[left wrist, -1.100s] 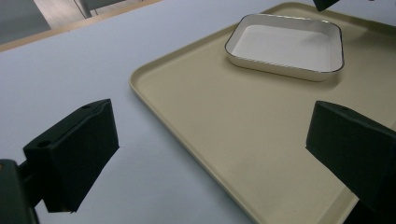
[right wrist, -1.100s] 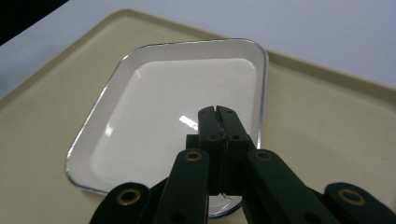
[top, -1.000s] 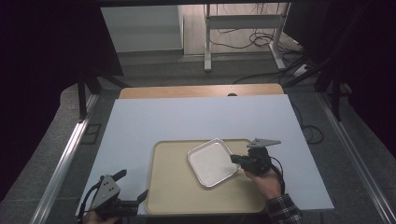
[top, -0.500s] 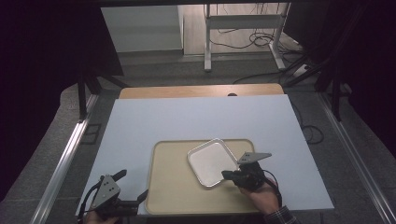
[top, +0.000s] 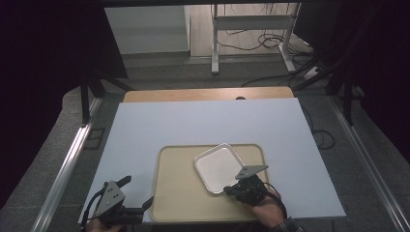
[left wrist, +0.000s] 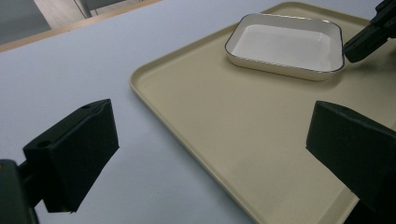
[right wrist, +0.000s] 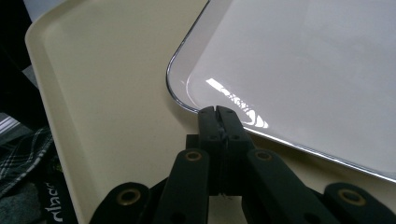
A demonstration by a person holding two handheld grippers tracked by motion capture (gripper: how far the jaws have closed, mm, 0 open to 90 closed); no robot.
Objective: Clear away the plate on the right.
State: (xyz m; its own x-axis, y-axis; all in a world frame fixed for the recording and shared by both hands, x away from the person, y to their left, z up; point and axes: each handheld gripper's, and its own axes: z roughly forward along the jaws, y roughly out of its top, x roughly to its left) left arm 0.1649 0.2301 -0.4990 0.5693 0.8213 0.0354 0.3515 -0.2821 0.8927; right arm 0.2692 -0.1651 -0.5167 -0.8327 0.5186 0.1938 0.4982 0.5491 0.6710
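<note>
- On the beige tray, a white rectangular dish is met at its near rim by the right gripper, whose jaws are pressed together on nothing.
- The dish could be skidded or tipped if shoved by the closed tips.
- The left gripper is held spread beside the tray's corner; the tray could be knocked.

Your right gripper sits over the near right part of the beige tray, its tips at the near edge of the white rectangular dish; whether they touch the rim cannot be told from here. The dish lies on the tray, turned at an angle to the tray's sides. Your left gripper rests at the near left corner of the white table top, just beside the tray's left edge, jaws spread. A wooden strip runs along the table's far edge.
</note>
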